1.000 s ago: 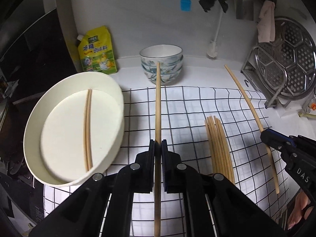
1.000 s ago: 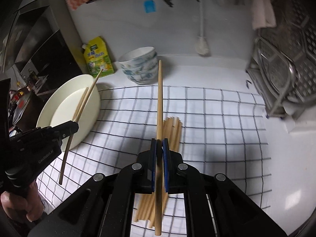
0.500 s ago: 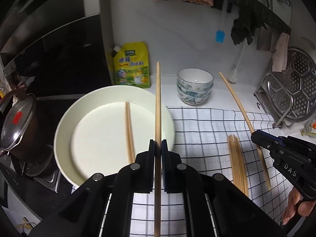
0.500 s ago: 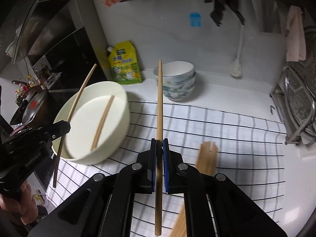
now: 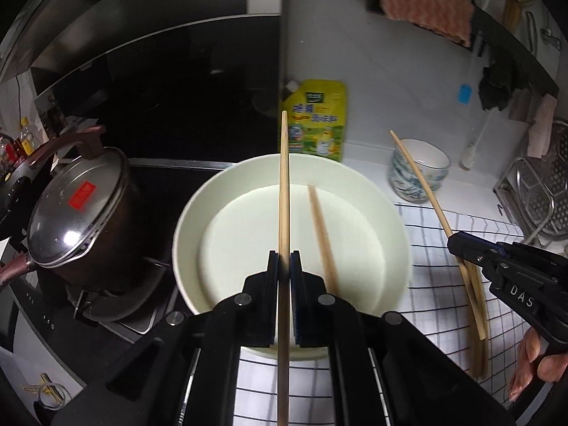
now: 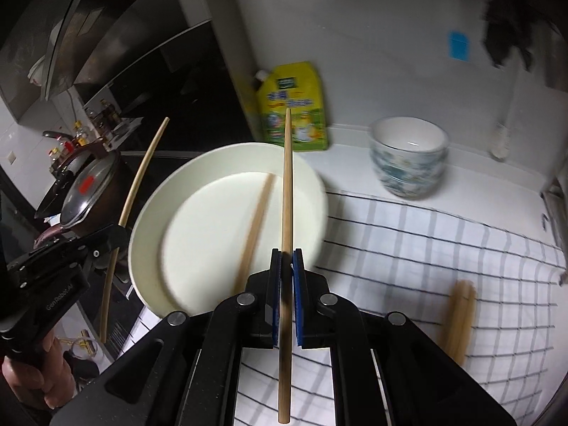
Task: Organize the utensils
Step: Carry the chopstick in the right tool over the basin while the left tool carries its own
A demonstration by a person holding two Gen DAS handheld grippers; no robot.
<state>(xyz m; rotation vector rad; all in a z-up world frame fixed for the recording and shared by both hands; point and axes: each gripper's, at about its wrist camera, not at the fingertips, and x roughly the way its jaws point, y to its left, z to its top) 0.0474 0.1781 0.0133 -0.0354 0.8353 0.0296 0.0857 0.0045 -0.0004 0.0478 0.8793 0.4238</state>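
My left gripper (image 5: pixel 284 259) is shut on a wooden chopstick (image 5: pixel 283 184) that points out over the white round tray (image 5: pixel 394 220). A pair of chopsticks (image 5: pixel 321 234) lies inside that tray. My right gripper (image 6: pixel 287 257) is shut on another chopstick (image 6: pixel 287 177), also above the white tray (image 6: pixel 142 227), where the pair of chopsticks (image 6: pixel 257 220) lies. In the left wrist view the right gripper (image 5: pixel 458 245) shows at the right with its chopstick (image 5: pixel 422 184). In the right wrist view the left gripper (image 6: pixel 113 236) appears at the left, holding its chopstick (image 6: pixel 138 181).
A bundle of chopsticks (image 6: pixel 459 316) lies on the checked cloth (image 6: pixel 426 248). Stacked patterned bowls (image 6: pixel 408 159) and a yellow pouch (image 6: pixel 294 106) stand by the wall. A lidded pot (image 5: pixel 78 213) sits on the stove left of the tray. A metal rack (image 5: pixel 536 202) is at the right.
Both grippers have swung left with their chopsticks, from above the checked cloth and the bundle to above the white tray. The pot and stove have come into view.
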